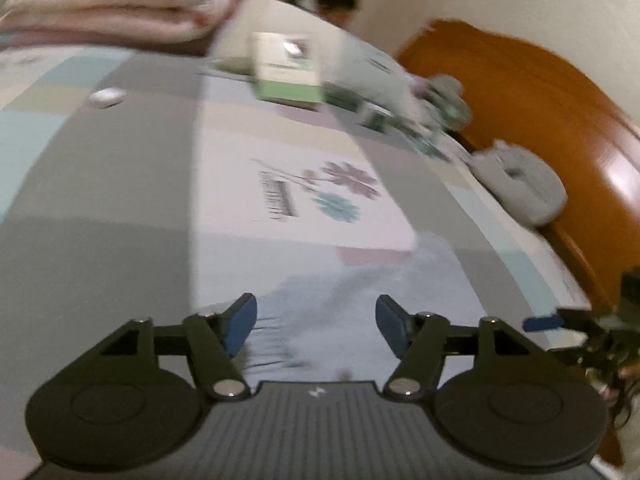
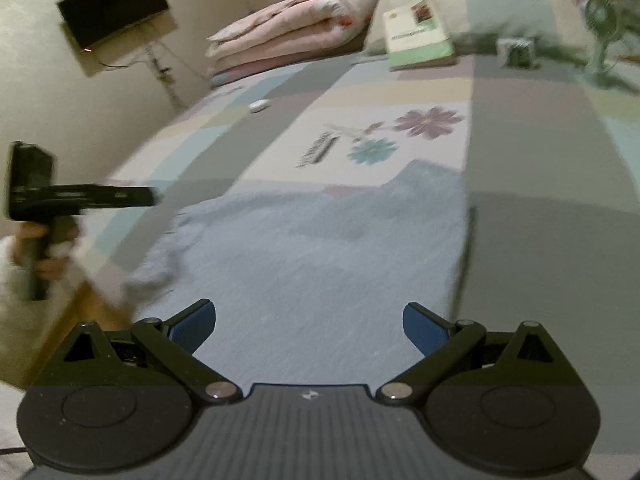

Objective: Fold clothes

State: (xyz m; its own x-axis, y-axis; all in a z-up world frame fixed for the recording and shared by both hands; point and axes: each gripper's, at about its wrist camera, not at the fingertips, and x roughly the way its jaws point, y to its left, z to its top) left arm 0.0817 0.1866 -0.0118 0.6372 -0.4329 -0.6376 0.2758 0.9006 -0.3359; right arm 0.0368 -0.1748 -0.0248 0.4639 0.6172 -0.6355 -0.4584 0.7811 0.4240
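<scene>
Blue garment [image 2: 320, 248] flat, both grippers [image 1: 316, 326] [image 2: 310, 330] wide, television [image 2: 114, 6] only in right view

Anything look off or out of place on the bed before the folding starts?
Nothing damaged or spilled. The light blue garment lies spread on the bed, its left edge bunched and rumpled rather than flat. A book, a small white object and a small fan sit further up the bed, apart from it.

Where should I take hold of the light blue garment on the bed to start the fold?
Probably the rumpled left edge of the light blue garment, near the bed's side. The cloth there is bunched and lifted, so the fingers can pinch it, coming in low from the left with the open left gripper. The rest lies flat on the bedspread, offering little to grab.
</scene>
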